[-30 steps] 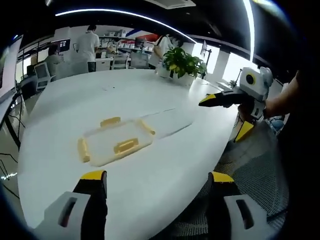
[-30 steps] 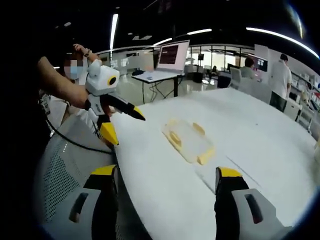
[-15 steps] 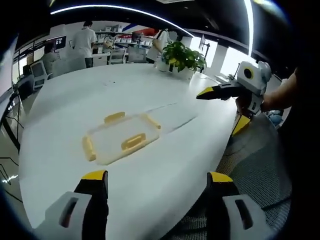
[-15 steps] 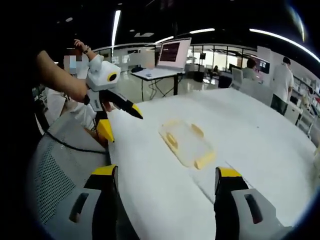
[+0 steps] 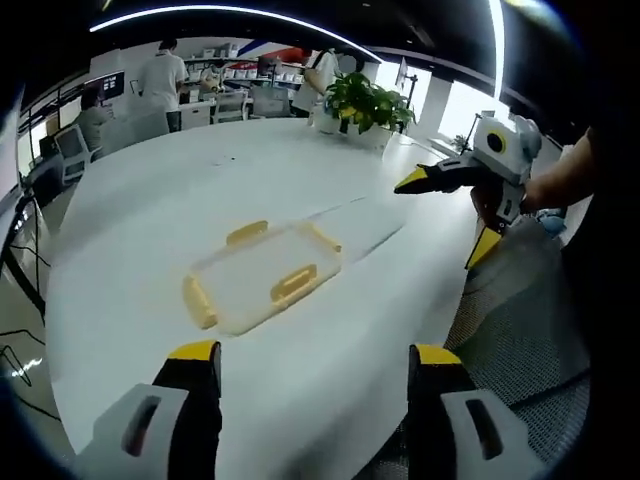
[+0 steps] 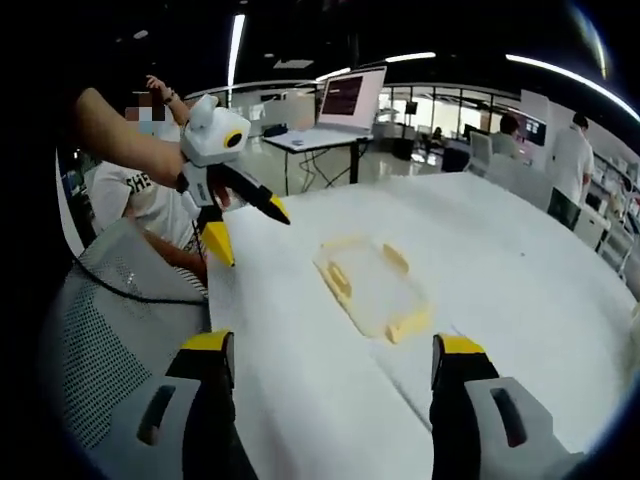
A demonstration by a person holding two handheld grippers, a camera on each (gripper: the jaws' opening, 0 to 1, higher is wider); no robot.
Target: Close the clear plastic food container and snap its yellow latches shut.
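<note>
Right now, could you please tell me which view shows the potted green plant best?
The left gripper view: the potted green plant stands unobstructed at the far edge of the white table, leaves and pot visible. The right gripper view looks across the table toward desks and a laptop instead.

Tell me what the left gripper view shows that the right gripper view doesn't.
Left gripper view alone: a potted plant at the table's far edge, and the right tool held open at the near edge. Right gripper view alone: an open laptop on a desk, and the left tool, open. Both: the white table with the clear container, its yellow latches unsnapped.
</note>
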